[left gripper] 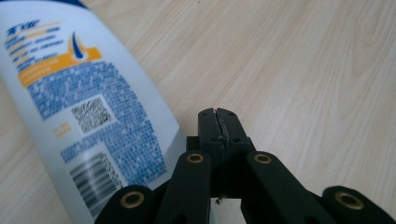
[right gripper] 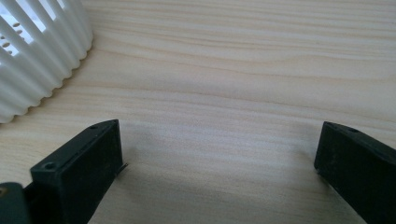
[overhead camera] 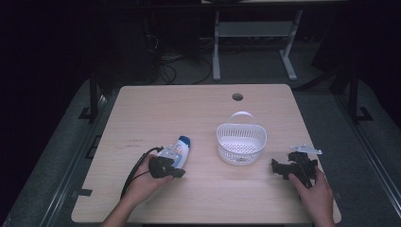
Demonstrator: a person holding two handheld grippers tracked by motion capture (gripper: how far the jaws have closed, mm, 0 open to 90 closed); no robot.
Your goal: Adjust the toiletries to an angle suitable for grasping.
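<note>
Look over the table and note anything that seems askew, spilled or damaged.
The bottle lies on its side on the table instead of standing, beside the shut left gripper, not between its fingers. The basket sits upright. No spill or damage shows.

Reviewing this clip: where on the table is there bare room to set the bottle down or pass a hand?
Bare wood runs across the far half of the table, behind the bottle and basket, up to the cable hole. The near edge between the two hands is free too. It is crowded between left gripper and bottle, and tight between basket and right gripper.
</note>
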